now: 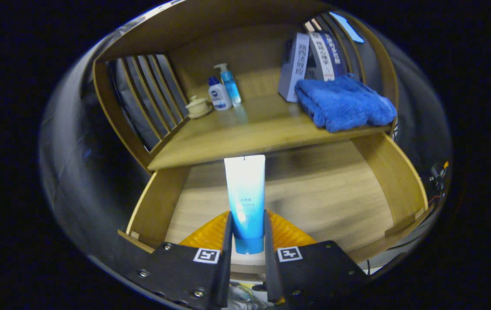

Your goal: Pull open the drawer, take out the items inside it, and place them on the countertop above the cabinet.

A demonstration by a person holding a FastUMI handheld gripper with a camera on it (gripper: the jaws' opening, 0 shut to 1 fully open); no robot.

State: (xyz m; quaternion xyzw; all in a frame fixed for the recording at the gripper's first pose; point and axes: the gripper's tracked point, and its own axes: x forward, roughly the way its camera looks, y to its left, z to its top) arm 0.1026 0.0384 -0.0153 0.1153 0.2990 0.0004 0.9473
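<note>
Gripper [247, 239] is clamped on the blue tube [245, 198] — both fingers press its lower end, long axis pointing straight ahead. Tube sits over the open drawer [396, 172]; the countertop [245, 129] lies just beyond and above its tip — likely lift-and-forward next.

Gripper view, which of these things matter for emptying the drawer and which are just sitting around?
Part of the job:
- blue tube, clamped in the tool
- open drawer
- countertop above it

Just lying about:
- blue towel
- boxes
- two pump bottles
- small lidded cup
</note>
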